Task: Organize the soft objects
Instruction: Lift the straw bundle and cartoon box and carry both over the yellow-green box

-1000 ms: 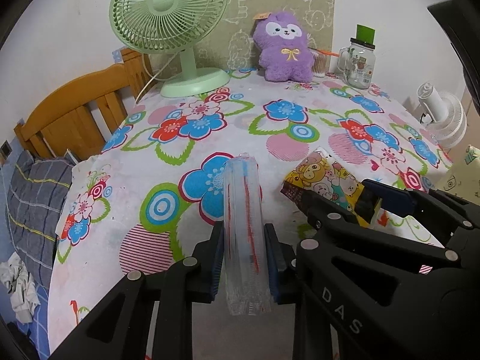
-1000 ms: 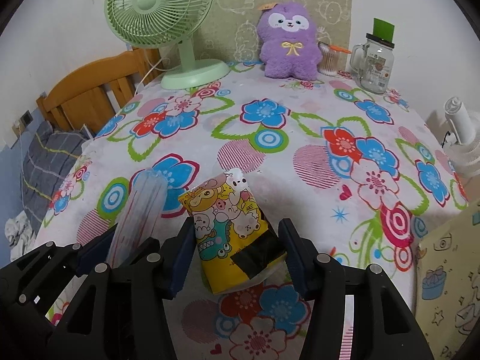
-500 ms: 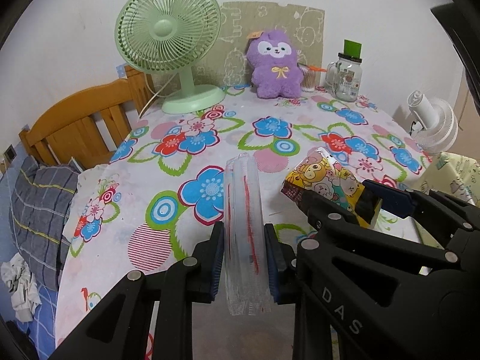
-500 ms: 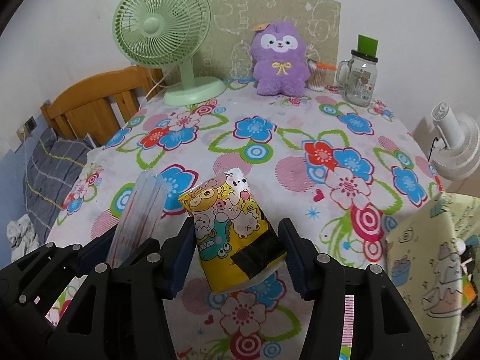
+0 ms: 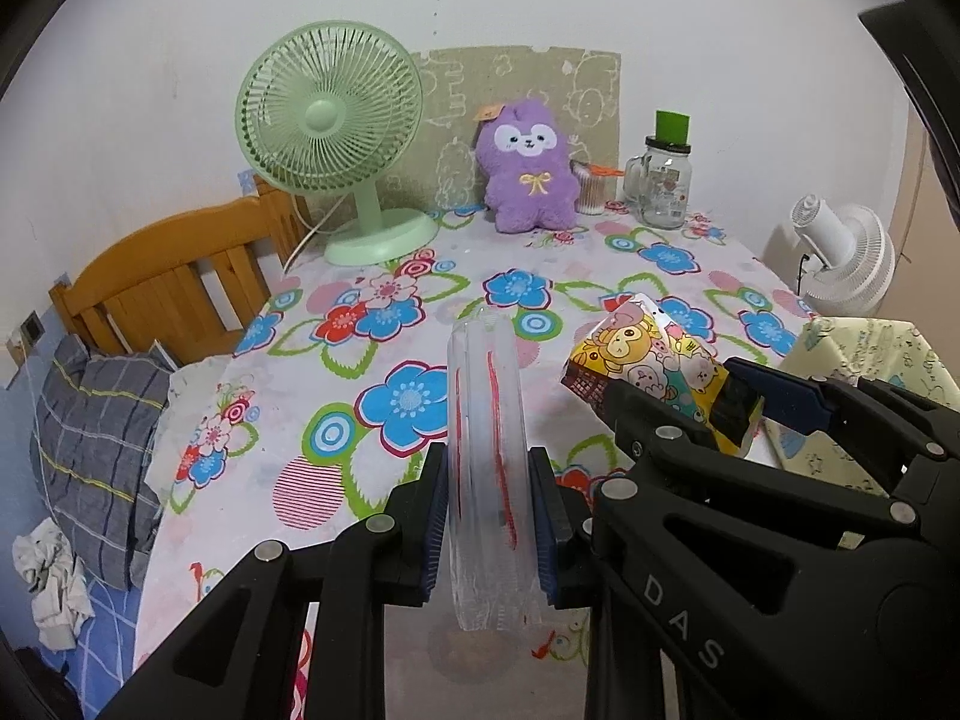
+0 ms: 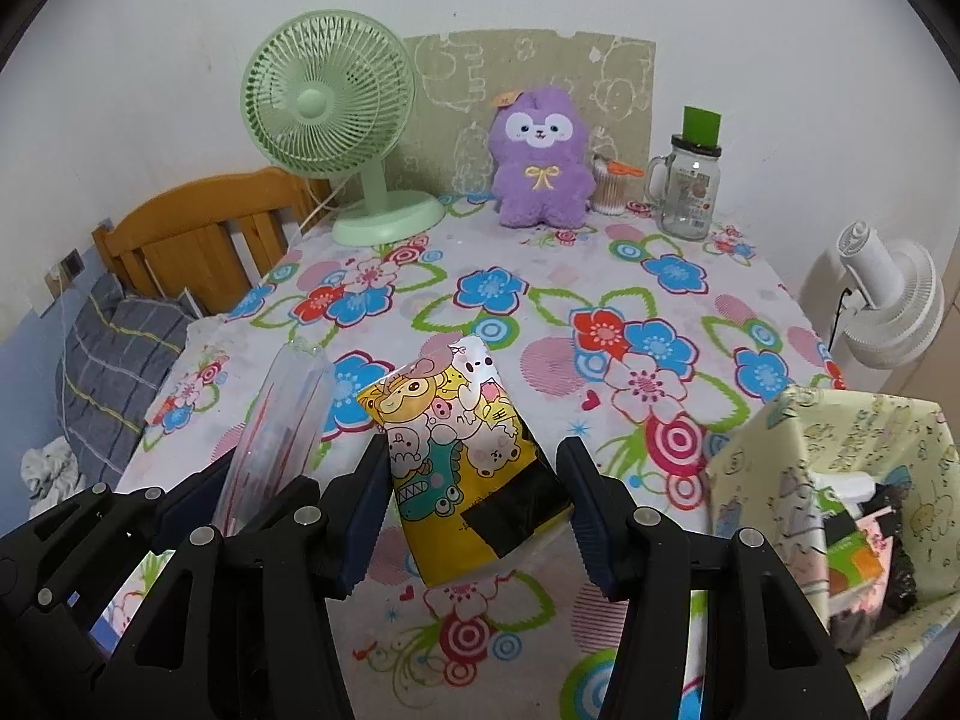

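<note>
Yellow cartoon packet [image 6: 465, 456] gripped in right claw [image 6: 474, 501]; fabric bin [image 6: 840, 456] at counter's right edge, nearer it; left claw [image 5: 489, 519] clamps clear pouch [image 5: 486, 462].

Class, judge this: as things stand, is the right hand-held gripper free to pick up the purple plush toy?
Probably not: the right hand-held gripper is already clamped on the yellow cartoon packet, and the purple plush toy sits across the table.

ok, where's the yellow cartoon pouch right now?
The yellow cartoon pouch sits centre of the right wrist view, clamped in the right hand-held gripper, above the floral tablecloth, beside the clear pack.
</note>
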Available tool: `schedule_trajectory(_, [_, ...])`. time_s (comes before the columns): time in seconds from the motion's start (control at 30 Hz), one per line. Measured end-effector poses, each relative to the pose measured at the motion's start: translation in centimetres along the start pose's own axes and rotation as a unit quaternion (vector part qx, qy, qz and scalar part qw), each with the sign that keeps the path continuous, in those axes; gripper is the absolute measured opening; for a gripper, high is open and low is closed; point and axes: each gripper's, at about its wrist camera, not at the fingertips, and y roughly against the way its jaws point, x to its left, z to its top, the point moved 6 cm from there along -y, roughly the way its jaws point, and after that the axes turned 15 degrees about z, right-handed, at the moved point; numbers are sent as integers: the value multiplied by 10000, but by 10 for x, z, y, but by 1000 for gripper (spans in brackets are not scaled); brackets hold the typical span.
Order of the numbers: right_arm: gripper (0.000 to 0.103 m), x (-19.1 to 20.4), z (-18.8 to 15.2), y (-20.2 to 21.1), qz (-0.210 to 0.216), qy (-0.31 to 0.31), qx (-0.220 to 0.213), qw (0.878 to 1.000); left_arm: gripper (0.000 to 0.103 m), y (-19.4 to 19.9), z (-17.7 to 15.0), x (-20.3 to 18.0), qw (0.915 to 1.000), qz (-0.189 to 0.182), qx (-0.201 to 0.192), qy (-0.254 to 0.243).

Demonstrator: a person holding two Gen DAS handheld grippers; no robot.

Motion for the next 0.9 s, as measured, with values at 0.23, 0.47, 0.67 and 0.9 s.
schedule_trajectory(0.23, [59,0,1,26,-10,46,-138,9999,24,24,4,-5,9999,-18,-159,-23])
schedule_trajectory(0.47, [59,-3,1,52,-76,94,-269,9996,24,48,4,-13,9995,-70,-321,-21])
schedule_trajectory(0.67, [59,-9,1,74,-109,111,-405,9991,24,66,8,-21,9988,-94,-470,-55])
schedule_trajectory(0.9, [59,-23,-1,97,-187,54,-560,9982,24,83,11,-40,9977,-178,-630,-171])
